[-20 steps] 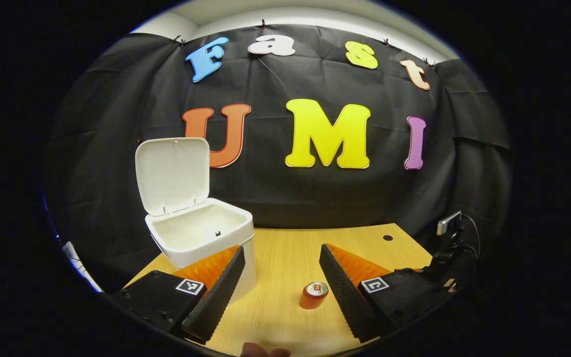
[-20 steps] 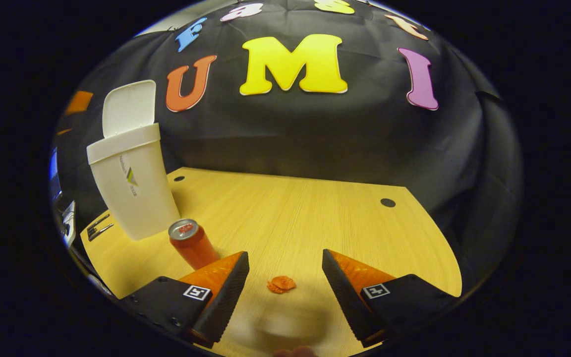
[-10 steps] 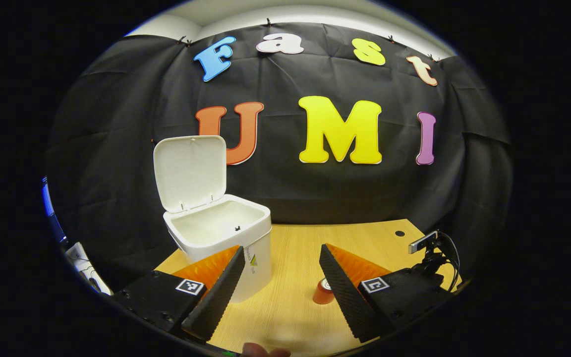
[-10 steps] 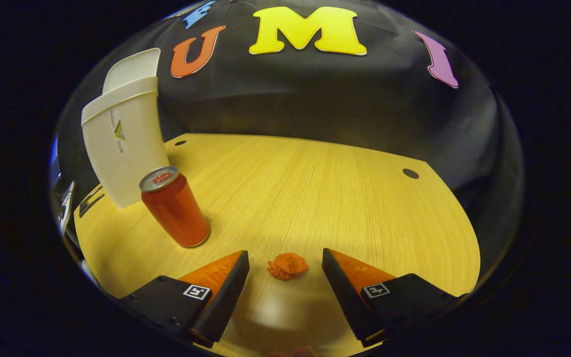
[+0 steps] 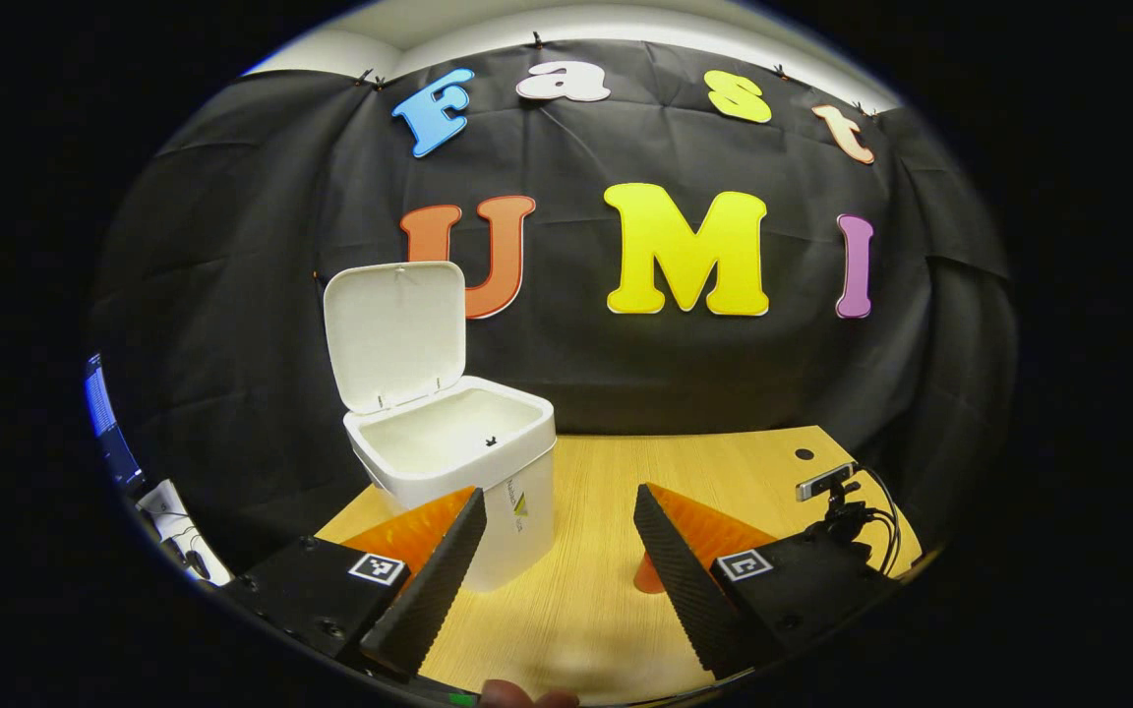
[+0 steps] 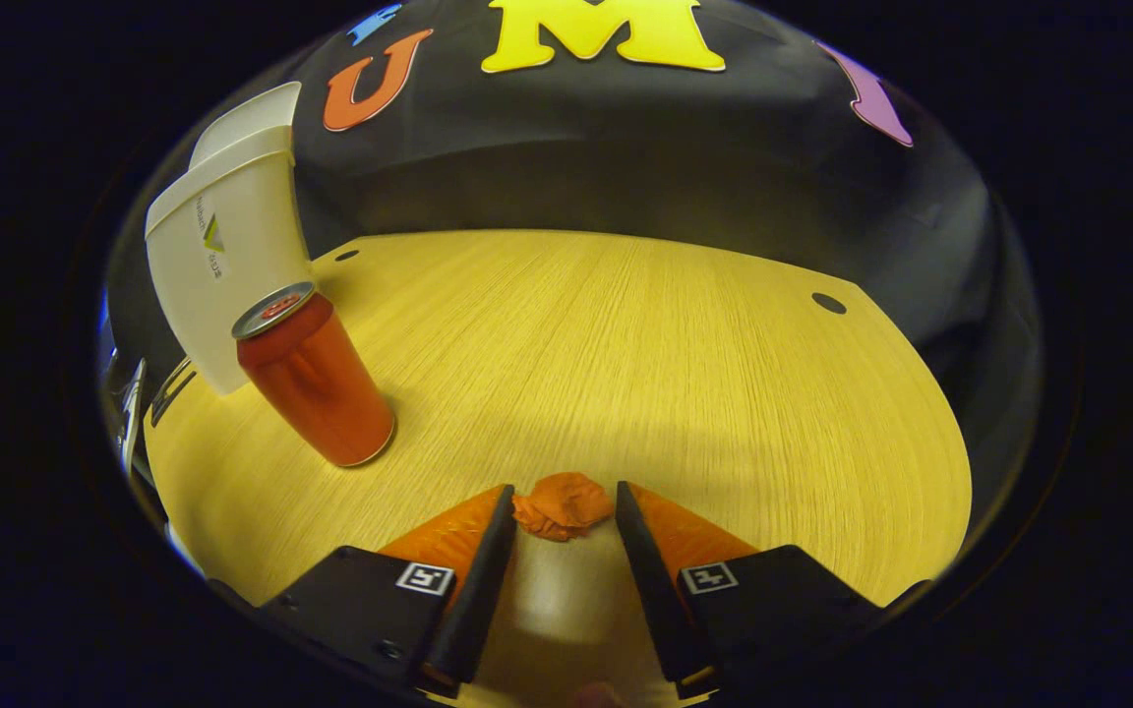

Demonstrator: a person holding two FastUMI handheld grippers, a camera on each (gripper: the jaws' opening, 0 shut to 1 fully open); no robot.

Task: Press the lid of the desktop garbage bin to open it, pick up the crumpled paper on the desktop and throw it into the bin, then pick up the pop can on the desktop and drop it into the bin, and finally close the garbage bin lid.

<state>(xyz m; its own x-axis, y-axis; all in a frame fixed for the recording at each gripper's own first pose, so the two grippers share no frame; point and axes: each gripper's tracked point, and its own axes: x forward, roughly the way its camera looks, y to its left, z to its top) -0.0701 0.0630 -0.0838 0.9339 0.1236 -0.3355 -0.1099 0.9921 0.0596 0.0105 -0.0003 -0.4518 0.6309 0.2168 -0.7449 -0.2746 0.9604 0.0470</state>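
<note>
2 hand-held grippers are at work over a light wooden surface [image 6: 645,354]. In the right gripper view, the right hand-held gripper [image 6: 564,506] sits low over the wood with its fingers drawn in narrow around the crumpled paper [image 6: 564,504], an orange wad lying between the 2 fingertips. The fingers look to be touching the wad on both sides, though whether they press it firmly cannot be told. The paper rests on the surface.

Left of it and farther off in the same view, the pop can [image 6: 314,376] stands upright on the wood, red-orange with a silver top, just in front of the white garbage bin [image 6: 222,285]. The can and the bin are close, but whether they touch cannot be told.

In the left gripper view, the left hand-held gripper [image 5: 559,511] hangs above the surface with its fingers spread wide and nothing between them. Beyond its left finger stands the garbage bin [image 5: 473,472], its lid [image 5: 394,332] swung up and standing nearly upright at the back. The bin's white inside is visible from above and no paper or can shows in the part that can be seen; its floor is hidden by the front wall. A sliver of the pop can [image 5: 647,575] peeks out beside the right finger. At the far right edge of the surface a small camera on a stand [image 5: 825,484] sits with cables trailing from it.
</note>
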